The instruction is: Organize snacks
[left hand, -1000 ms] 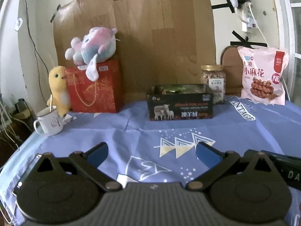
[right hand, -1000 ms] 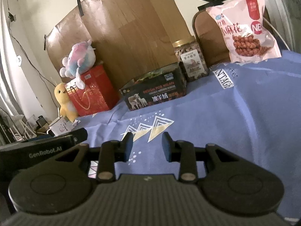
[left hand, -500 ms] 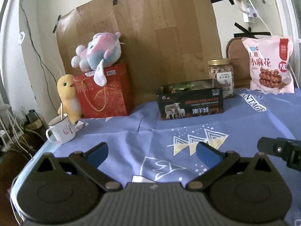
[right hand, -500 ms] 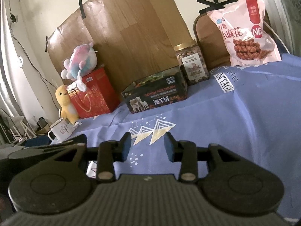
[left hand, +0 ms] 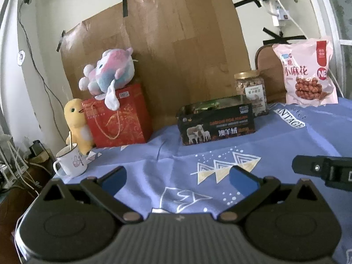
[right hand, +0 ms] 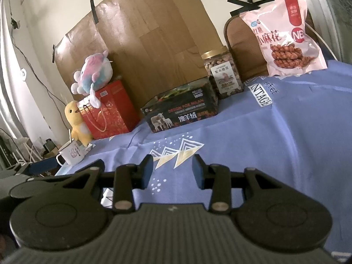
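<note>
A black open box [left hand: 216, 123] [right hand: 182, 114] with green snack packets inside stands at the back of the blue cloth. Behind it on the right is a gold-lidded jar of nuts [left hand: 250, 92] [right hand: 222, 72]. A pink snack bag [left hand: 305, 74] [right hand: 283, 35] leans on a chair back at the far right. My left gripper [left hand: 178, 179] is open wide and empty, well in front of the box. My right gripper [right hand: 172, 170] is partly open and empty, also in front of the box; its tip shows in the left wrist view [left hand: 323, 169].
A red gift bag [left hand: 117, 116] with a pink-blue plush [left hand: 109, 73] on top stands at the back left, next to a yellow duck toy [left hand: 77, 123] and a white mug [left hand: 70, 164]. A cardboard sheet [left hand: 165, 55] covers the wall. The table's left edge drops off by the mug.
Both grippers have drawn back and risen a little, so the box and snacks look farther off. The right gripper's fingers have opened slightly. Nothing on the table moved.
</note>
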### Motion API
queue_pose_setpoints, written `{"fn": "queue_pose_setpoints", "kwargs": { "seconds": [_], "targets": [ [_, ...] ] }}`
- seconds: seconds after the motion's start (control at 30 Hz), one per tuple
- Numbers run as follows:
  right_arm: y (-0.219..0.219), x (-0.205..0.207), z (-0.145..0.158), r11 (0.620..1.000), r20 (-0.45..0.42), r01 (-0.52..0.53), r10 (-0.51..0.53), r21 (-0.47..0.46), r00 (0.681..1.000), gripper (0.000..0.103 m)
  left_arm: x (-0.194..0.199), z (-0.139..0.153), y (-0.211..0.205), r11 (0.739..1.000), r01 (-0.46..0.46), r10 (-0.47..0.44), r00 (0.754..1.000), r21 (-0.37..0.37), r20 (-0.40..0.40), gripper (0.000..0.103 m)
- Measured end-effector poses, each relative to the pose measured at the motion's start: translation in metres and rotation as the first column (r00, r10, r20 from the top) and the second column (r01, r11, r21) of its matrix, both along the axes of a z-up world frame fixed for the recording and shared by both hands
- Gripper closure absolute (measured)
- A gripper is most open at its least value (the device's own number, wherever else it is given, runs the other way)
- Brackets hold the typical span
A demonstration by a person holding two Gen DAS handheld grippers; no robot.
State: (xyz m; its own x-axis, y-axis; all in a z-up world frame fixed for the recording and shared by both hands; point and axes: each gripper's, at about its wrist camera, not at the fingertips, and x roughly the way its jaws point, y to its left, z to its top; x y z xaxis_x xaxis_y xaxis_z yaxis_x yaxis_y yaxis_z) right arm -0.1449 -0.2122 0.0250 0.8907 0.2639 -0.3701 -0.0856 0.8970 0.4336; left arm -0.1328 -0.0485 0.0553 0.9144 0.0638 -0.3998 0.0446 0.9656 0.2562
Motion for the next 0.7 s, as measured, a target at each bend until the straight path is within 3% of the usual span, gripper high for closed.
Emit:
{"fn": "queue_pose_setpoints", "kwargs": {
  "seconds": [0.7],
  "targets": [
    [0.0005,-0.0021,0.002,1.0,0.006,0.001,-0.001,0.004,1.0,0.061,-0.003,0.0016,-0.0053,1.0,0.024,-0.024,0.999,-0.001,-0.025,0.0]
  ]
}}
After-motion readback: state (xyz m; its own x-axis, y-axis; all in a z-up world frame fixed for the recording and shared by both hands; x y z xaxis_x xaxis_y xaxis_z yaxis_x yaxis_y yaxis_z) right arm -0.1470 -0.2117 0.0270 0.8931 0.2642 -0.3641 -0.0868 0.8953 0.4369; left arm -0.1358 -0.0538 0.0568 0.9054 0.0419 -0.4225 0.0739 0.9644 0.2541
